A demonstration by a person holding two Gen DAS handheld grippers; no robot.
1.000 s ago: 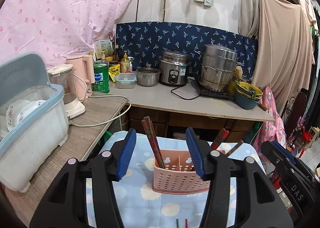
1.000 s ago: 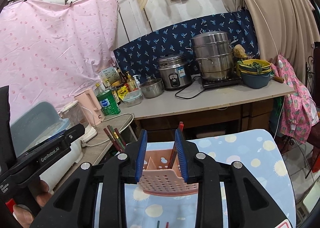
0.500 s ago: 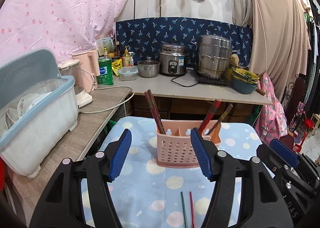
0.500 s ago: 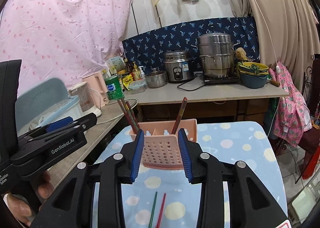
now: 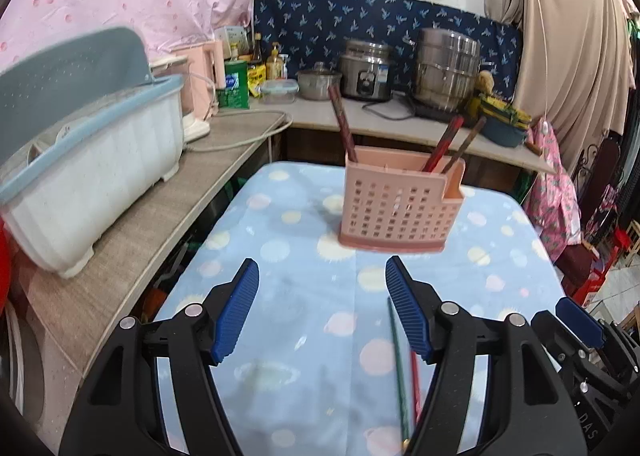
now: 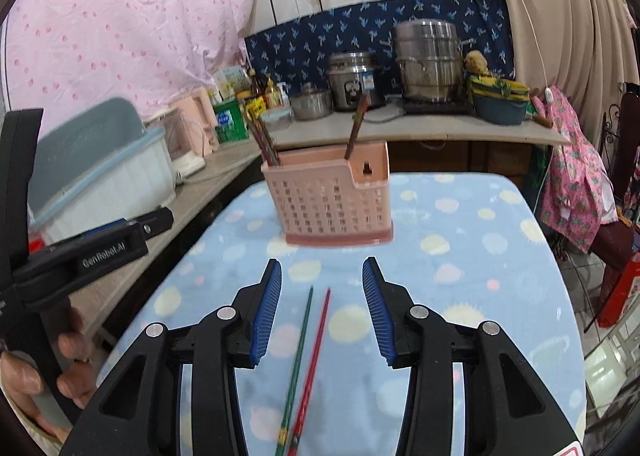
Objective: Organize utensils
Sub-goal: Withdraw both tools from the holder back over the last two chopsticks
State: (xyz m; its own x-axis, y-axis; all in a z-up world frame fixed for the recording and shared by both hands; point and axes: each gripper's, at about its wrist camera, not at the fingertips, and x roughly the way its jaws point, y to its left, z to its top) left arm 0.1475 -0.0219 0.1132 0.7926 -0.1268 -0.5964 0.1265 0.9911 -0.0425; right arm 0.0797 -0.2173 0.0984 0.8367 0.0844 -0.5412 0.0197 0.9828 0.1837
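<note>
A pink perforated utensil holder (image 5: 400, 202) (image 6: 334, 198) stands on the blue spotted table cloth (image 5: 300, 296), with several dark red and brown chopsticks (image 5: 342, 124) upright in its compartments. A green chopstick (image 6: 298, 360) and a red chopstick (image 6: 314, 360) lie side by side on the cloth; in the right wrist view they lie between my fingers. My right gripper (image 6: 322, 272) is open and empty above them. My left gripper (image 5: 322, 272) is open and empty; the green chopstick (image 5: 398, 368) lies by its right finger.
A white and blue dish rack (image 5: 80, 144) sits on the wooden counter at the left. The back counter (image 5: 400, 124) holds a rice cooker, steel pots, bowls and bottles. A chair with pink cloth (image 6: 576, 176) stands right of the table.
Both grippers have pulled back from the pink holder and lowered toward the cloth. The two loose chopsticks now lie between the right gripper's fingers. Both grippers stay open.
</note>
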